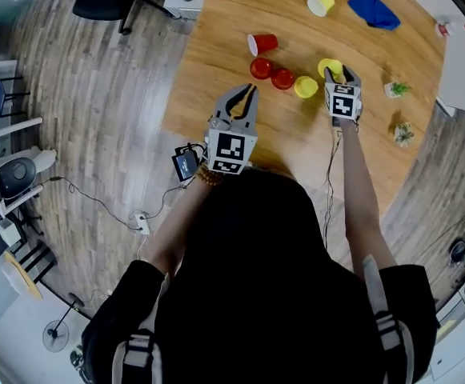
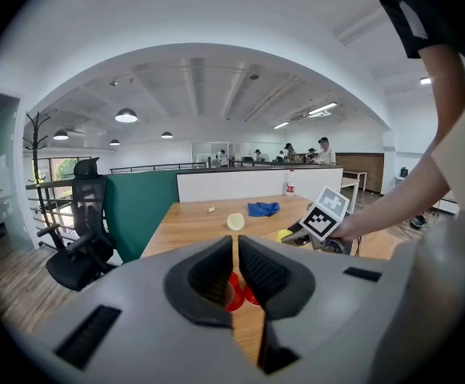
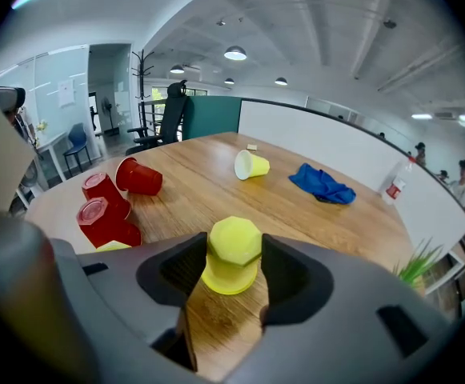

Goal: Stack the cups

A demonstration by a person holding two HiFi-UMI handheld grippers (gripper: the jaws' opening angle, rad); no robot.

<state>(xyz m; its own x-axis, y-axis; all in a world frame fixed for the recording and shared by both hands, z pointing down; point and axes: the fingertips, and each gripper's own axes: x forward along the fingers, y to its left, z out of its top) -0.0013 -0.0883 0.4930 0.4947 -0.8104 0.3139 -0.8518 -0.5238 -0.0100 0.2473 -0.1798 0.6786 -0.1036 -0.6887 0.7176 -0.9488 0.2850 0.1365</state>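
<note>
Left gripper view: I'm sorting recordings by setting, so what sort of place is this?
Probably an open-plan office or shared workspace: a black office chair, a long white counter with people behind it, pendant lamps overhead, and a large wooden table.

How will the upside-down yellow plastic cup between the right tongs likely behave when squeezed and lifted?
The upside-down yellow plastic cup looks thin-walled, so probably light and liable to flex under the right tongs. Its sides taper toward the faceted top, so it might slip downward from a loose grip. Resting on its wide rim, it seems unlikely to tip.
</note>
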